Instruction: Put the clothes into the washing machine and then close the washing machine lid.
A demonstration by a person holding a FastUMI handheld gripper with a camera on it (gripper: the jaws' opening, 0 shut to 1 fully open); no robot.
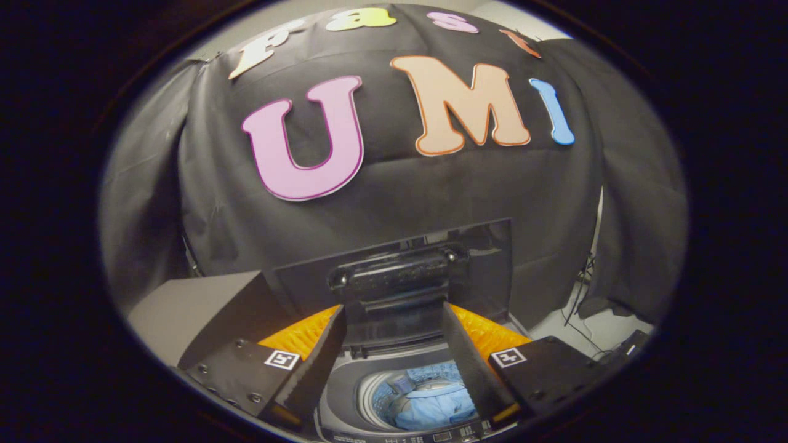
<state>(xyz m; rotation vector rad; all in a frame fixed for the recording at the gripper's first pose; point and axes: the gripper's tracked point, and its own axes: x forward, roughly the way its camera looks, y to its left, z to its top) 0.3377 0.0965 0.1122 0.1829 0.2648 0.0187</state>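
The gripper (394, 363) hung above the washing machine (345, 394) with its two fingers (314, 363) spread wide and nothing between them. Just below and between the fingers lay the open drum, and in it a heap of light blue clothes (434, 406), already inside and resting against the drum's wall. Being soft, limp cloth, they looked light and would sag and drape wherever gripped; if any piece needed pushing further down, a pinch on a bunched fold would probably serve better than on a flat edge. Along the front edge of the machine ran a strip of controls, too small to make out. Beyond the fingers stood the lid (394, 277), a dark, stiff, glossy panel raised upright behind the opening, with a moulded bar across its inner face. It seemed rigid and hinged at the back, so the likely place to take it was the top edge or that bar, drawing it forward and down. The clothes sat low enough that they should not foul the lid. To one side stood a grey box (184, 307); on the other, cables (578, 307) trailed over the floor, well apart from the lid's path. Behind everything hung the black cloth wall.
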